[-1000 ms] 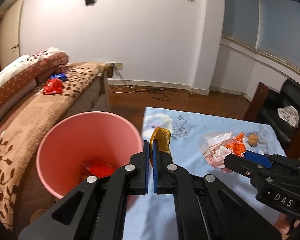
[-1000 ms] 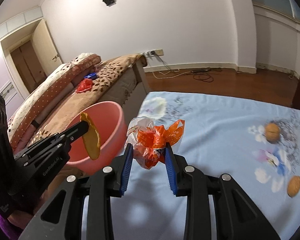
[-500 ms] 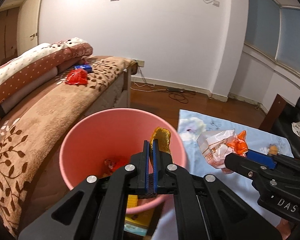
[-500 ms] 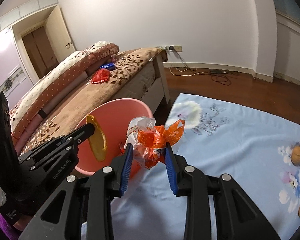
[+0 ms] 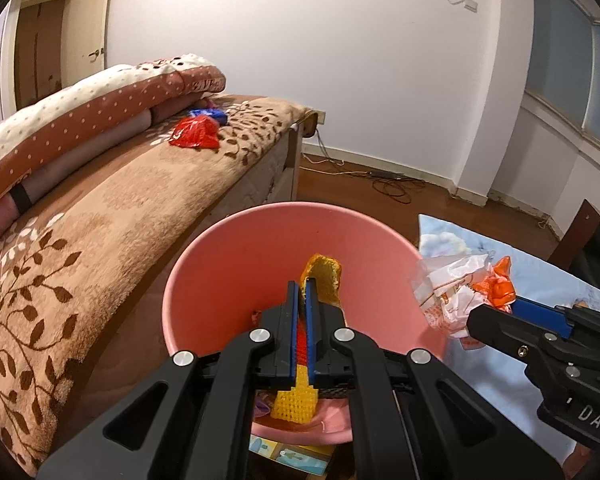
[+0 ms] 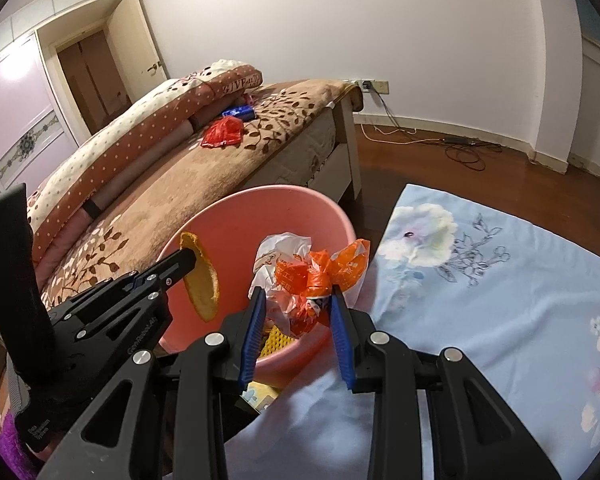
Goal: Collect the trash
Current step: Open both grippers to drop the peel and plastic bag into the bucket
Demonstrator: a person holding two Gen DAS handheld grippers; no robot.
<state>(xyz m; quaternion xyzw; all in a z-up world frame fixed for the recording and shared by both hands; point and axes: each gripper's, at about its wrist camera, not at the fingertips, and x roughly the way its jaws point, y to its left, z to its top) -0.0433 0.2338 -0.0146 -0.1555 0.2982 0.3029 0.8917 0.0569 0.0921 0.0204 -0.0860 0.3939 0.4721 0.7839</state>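
My left gripper point(image 5: 299, 294) pinches an orange peel point(image 5: 322, 280) above the pink bin point(image 5: 204, 264); my right gripper point(image 6: 298, 312) clamps a crumpled wrapper point(image 6: 300, 276) over its near rim. Released now, the wrapper could catch that rim and tumble outside. A second ago both loads were over the blue cloth point(image 6: 480, 280).
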